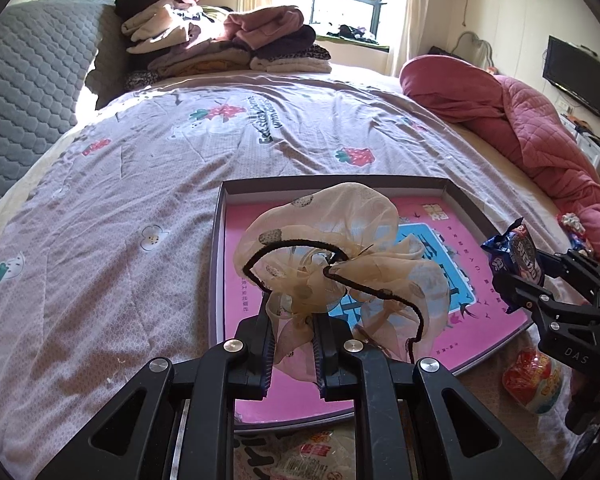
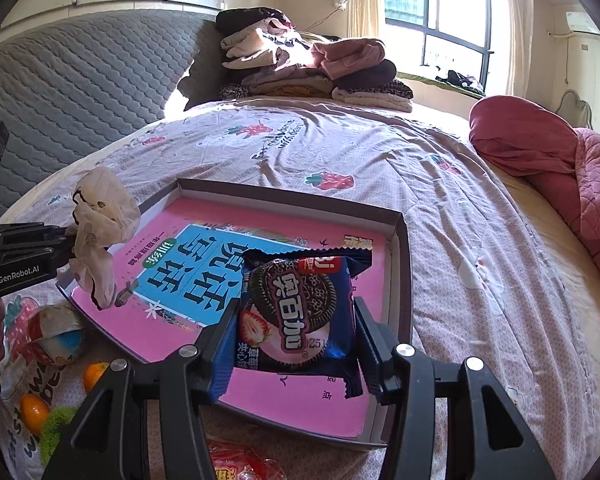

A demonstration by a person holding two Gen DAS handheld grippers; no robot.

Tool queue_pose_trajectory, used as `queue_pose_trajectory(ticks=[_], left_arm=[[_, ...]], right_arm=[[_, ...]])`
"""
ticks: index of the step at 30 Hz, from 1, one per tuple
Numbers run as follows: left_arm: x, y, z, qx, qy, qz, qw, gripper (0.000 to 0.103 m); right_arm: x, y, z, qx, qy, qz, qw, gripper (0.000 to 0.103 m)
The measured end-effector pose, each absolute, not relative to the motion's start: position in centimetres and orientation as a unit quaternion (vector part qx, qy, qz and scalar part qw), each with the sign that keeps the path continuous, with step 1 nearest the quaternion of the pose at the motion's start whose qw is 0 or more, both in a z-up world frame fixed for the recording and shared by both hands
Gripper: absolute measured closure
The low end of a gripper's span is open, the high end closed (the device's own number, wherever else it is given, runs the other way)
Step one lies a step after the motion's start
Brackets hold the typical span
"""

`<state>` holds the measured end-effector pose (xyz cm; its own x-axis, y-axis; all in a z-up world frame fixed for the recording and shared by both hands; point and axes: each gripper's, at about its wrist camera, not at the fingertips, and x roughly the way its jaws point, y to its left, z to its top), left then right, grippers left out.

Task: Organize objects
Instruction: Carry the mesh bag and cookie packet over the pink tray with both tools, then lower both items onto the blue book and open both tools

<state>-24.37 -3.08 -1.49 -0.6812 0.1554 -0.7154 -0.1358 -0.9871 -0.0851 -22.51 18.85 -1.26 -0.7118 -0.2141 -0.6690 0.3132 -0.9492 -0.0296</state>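
Note:
A shallow box tray (image 1: 219, 248) (image 2: 400, 264) lies on the bed, with a pink and blue book (image 1: 440, 248) (image 2: 204, 264) flat inside it. My left gripper (image 1: 294, 344) (image 2: 70, 250) is shut on a beige sheer bow headband (image 1: 340, 248) (image 2: 104, 216) and holds it above the tray's left part. My right gripper (image 2: 296, 320) (image 1: 518, 280) is shut on a blue Oreo cookie packet (image 2: 300, 312) (image 1: 514, 252) and holds it above the tray's near right part.
Loose snacks lie on the bedspread near the tray: a red and white packet (image 1: 534, 380) (image 2: 56, 332), two small oranges (image 2: 34, 410), a green fuzzy thing (image 2: 56, 428), a red bag (image 2: 244, 462). Folded clothes (image 1: 220, 40) and a pink quilt (image 1: 540, 128) sit farther back.

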Motion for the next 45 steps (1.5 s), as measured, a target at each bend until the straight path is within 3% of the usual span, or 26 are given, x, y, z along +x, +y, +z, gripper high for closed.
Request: queue_pose_trajectory(ticks=[31, 45], left_arm=[[-25.4, -1.9, -5.0, -0.460, 0.017, 0.884, 0.086, 0.080], [-25.2, -2.1, -4.4, -0.463, 0.003, 0.883, 0.085, 0.072]], right_arm=[[-24.4, 20.0, -4.3, 0.441, 0.038, -0.886, 0.138, 0.050], [-24.1, 20.2, -3.3, 0.426, 0.053, -0.896, 0.112, 0.048]])
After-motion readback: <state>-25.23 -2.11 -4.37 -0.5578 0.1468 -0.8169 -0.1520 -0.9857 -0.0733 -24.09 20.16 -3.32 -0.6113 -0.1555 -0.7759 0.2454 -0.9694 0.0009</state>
